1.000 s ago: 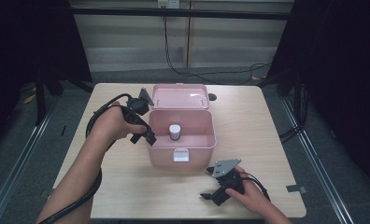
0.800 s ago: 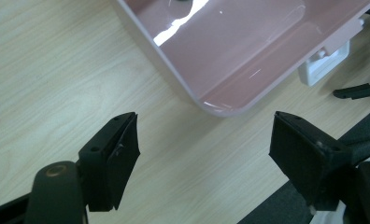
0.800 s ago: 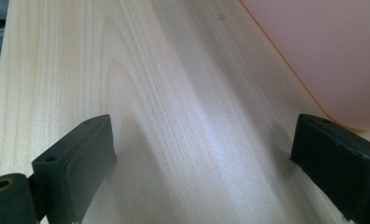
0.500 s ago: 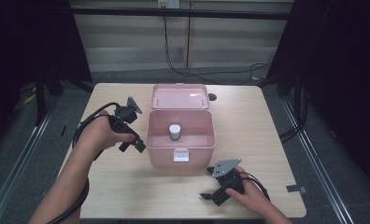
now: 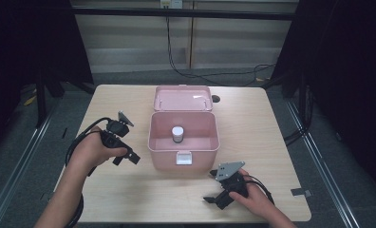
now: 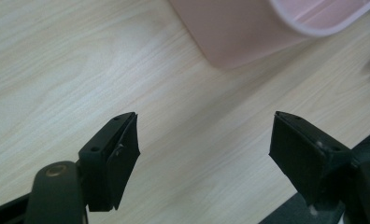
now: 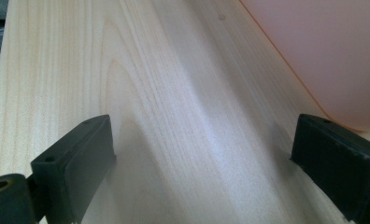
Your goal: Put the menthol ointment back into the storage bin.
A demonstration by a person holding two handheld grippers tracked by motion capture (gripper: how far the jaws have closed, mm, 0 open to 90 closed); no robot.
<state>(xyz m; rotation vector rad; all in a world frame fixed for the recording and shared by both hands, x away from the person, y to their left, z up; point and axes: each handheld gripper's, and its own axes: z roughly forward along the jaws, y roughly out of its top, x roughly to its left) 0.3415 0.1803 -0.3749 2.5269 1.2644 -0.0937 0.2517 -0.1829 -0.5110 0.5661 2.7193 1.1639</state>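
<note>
Wooden table (image 5: pixel 252 128): pale, rounded corners, bearing every item listed below.

Pink box (image 5: pixel 183 140): plastic, at the centre of the table in the high view. Lid (image 5: pixel 182 98) thrown back and standing open at the box's 12 o'clock edge. White latch (image 5: pixel 183 157) on the front wall at 6 o'clock. A corner of the box wall shows at 1 o'clock in the left gripper view (image 6: pixel 248 32) and at 2 o'clock in the right gripper view (image 7: pixel 323 51).

Left gripper (image 5: pixel 127 156): black, in the person's left hand (image 5: pixel 93 152), at 9 o'clock of the box, near its left wall but apart from it. Jaws stand wide with nothing between them; bare tabletop lies under them in the left gripper view (image 6: pixel 204 144). Cable looping off to 8 o'clock.

Right gripper (image 5: pixel 214 199): black, grey plate on top, in the right hand (image 5: pixel 252 197), at 5 o'clock of the box, low over the table near its front edge. Jaws spread wide, holding nothing, wood grain between them in the right gripper view (image 7: pixel 204 149).

Small jar (image 5: pixel 177 134): white cap, darker body, upright on the box floor, near the middle, clear of the walls.
</note>
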